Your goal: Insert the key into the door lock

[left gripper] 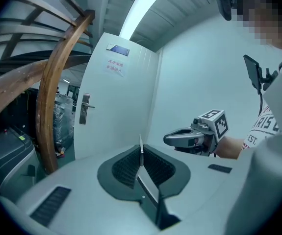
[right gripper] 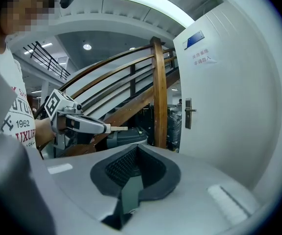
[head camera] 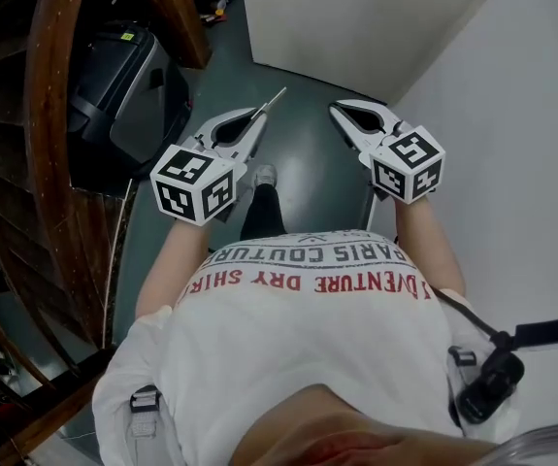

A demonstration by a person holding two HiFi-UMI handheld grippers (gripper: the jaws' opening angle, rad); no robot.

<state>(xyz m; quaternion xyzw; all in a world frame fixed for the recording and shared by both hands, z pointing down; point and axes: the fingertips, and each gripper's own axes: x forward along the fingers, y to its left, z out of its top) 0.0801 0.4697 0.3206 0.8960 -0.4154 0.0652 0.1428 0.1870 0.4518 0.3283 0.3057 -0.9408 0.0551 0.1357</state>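
Left hand-held gripper pinches the key; right hand-held gripper closed.

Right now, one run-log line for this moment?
left gripper: shut on key | right gripper: shut, empty | door lock: ahead, key not inserted

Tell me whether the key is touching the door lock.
Apart. The right gripper view shows the key, clamped in the left claw, well short of the door lock, with a wooden post between them.
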